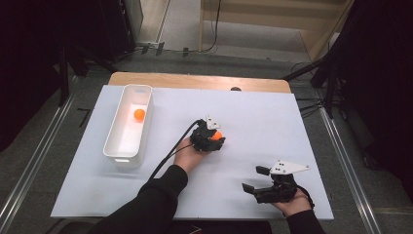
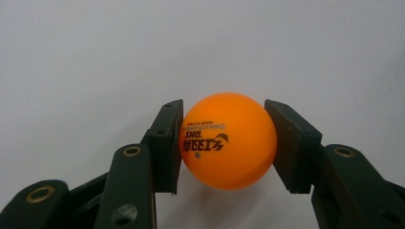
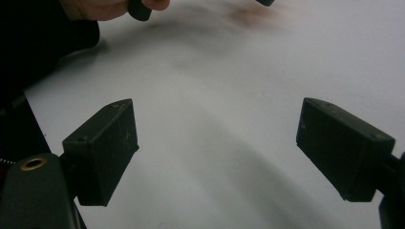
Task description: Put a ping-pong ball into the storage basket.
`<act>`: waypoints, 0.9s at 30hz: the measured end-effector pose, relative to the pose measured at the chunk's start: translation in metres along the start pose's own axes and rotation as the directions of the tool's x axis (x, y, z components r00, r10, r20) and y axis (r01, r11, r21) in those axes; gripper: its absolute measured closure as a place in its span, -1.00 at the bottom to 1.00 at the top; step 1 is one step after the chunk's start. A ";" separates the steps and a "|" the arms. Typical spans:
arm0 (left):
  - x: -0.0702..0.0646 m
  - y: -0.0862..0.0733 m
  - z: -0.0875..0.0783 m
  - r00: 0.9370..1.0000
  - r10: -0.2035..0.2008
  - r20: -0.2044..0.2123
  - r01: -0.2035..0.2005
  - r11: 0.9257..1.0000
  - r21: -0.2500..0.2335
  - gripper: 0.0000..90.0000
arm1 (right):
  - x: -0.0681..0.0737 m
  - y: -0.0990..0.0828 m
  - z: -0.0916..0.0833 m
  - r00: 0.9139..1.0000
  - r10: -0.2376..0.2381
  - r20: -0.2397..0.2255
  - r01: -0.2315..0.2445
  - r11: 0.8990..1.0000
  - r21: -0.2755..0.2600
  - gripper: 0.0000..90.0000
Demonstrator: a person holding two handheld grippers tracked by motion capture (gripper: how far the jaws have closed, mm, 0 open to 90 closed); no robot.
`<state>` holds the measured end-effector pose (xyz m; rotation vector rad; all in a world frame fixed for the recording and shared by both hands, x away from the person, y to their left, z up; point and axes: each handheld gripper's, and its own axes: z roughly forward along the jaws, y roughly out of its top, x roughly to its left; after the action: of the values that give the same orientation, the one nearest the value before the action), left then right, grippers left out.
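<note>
Pads (image 2: 165, 143) pinch an orange table-tennis ball (image 2: 228, 140) at mid-table, on the white sheet (image 1: 253, 122).

Seen from beside the table, the left gripper (image 1: 210, 141) clamps the ball on both flanks, near its widest line; a light, steady squeeze and a level carry should suit the trip to the white bin (image 1: 113, 141) at left, where a second orange ball (image 1: 139, 114) lies. Right gripper (image 1: 256, 179) rests near the front edge, jaws spread wide on nothing.
</note>
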<state>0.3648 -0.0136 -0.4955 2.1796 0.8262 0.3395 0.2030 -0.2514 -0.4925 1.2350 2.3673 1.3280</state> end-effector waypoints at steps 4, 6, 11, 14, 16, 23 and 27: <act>-0.001 0.005 -0.006 1.000 0.007 0.012 -0.007 1.000 -0.004 0.13 | 0.000 0.000 0.000 1.000 0.000 0.000 0.000 1.000 0.002 -0.72; -0.001 0.006 -0.009 1.000 0.007 0.019 -0.007 1.000 -0.008 0.13 | 0.000 0.000 0.000 1.000 0.001 -0.001 -0.001 1.000 0.003 -0.72; 0.000 0.008 -0.014 1.000 0.004 0.028 -0.004 1.000 0.003 0.13 | 0.000 0.000 0.000 1.000 0.000 -0.001 0.000 1.000 0.004 -0.72; 0.000 0.010 -0.017 0.999 0.009 0.037 -0.009 1.000 0.010 0.13 | 0.000 0.000 0.001 1.000 0.002 -0.002 -0.002 1.000 0.003 -0.72; 0.000 0.011 -0.019 0.999 0.007 0.044 -0.008 1.000 0.008 0.13 | 0.000 0.000 0.001 1.000 -0.003 0.000 0.003 1.000 0.004 -0.72; -0.002 0.015 -0.028 0.998 0.007 0.062 -0.007 1.000 0.008 0.13 | 0.000 0.000 0.001 1.000 -0.007 0.002 0.007 1.000 0.007 -0.72; -0.002 0.017 -0.032 0.997 0.008 0.074 -0.009 1.000 0.014 0.13 | 0.000 0.000 0.001 1.000 -0.006 0.003 0.006 1.000 0.007 -0.72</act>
<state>0.3556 -0.0048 -0.4612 2.1955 0.7809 0.2561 0.2034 -0.2507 -0.4933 1.2301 2.3736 1.3172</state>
